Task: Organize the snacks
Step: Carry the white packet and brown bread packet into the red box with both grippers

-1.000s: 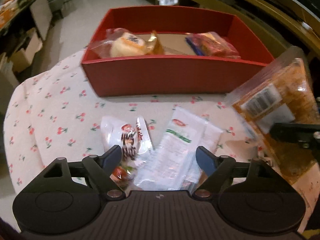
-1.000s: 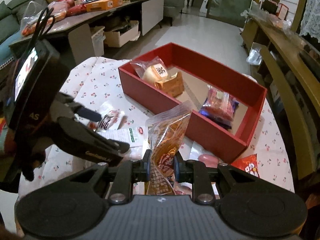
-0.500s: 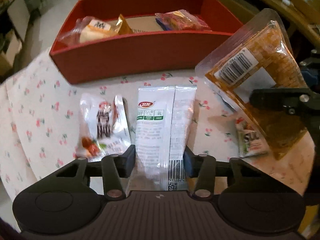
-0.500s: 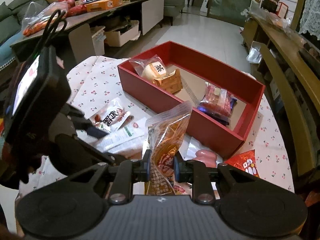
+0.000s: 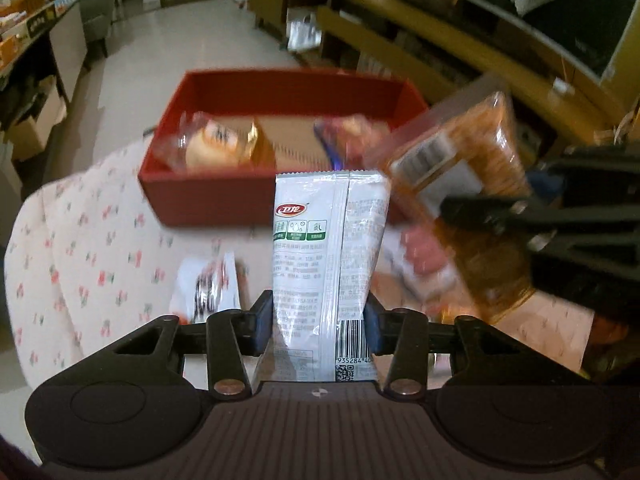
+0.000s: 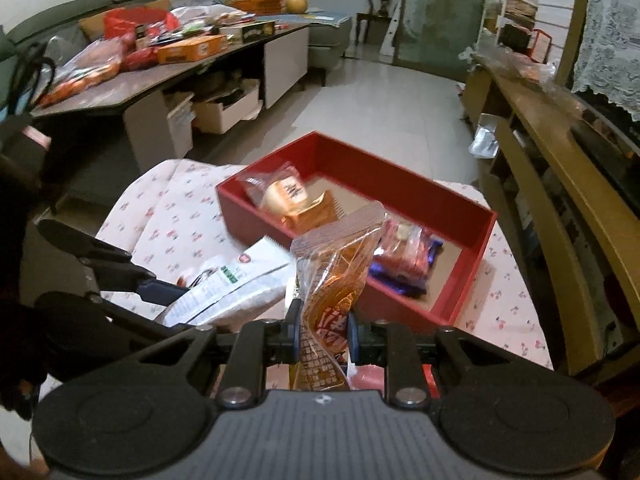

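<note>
Left gripper [image 5: 319, 322] fingers just clamped on white packet [image 5: 329, 248], now lifted off table [image 5: 80, 248]. Right gripper [image 6: 320, 338] fingers pinching orange bag [image 6: 334, 276], also raised. Both ready for red box [image 6: 472, 256]. Inside already: bun pack [image 6: 286, 194], red-blue pack [image 6: 406, 258]. Near wall in path; loose snack packet [image 5: 208, 292] left on cloth.

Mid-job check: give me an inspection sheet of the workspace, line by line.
Surface: cherry-print tablecloth, a small white packet lying on it.
Job's things: red box holding a bun pack and a red-blue packet.
Clutter: side table piled with goods.
Grippers: left gripper shut on white snack packet; right gripper shut on orange snack bag.
Cables: nothing seen.
Surroundings: tiled floor, wooden shelving.
</note>
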Demonstrator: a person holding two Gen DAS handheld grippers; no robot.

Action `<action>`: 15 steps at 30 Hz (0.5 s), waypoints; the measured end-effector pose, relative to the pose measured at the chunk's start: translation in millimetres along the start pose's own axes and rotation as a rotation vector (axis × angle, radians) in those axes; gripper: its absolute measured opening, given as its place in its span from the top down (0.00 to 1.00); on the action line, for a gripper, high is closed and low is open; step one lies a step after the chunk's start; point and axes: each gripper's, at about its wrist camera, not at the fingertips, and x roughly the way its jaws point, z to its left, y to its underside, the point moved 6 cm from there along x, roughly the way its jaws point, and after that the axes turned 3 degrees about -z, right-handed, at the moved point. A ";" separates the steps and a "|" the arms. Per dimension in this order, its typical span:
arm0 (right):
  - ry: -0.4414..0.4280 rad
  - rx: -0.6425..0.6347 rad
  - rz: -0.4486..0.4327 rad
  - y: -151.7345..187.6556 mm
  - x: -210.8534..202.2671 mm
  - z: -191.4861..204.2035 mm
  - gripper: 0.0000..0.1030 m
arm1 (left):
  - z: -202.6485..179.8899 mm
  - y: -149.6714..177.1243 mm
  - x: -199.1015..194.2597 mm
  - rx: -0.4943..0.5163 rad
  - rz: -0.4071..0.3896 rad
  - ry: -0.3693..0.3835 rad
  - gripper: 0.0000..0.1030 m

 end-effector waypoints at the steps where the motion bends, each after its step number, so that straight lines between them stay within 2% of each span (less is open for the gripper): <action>1: 0.008 -0.002 -0.004 -4.3 3.1 -1.4 0.68 | 0.5 -8.7 3.6 -0.005 -0.012 0.003 0.49; 6: 0.039 0.009 -0.017 -19.0 12.3 -12.5 0.68 | 7.7 -38.5 15.5 -0.023 -0.054 -0.005 0.49; 15: 0.085 0.023 -0.019 -39.5 34.4 -24.4 0.68 | 15.9 -73.3 27.9 -0.046 -0.092 -0.021 0.50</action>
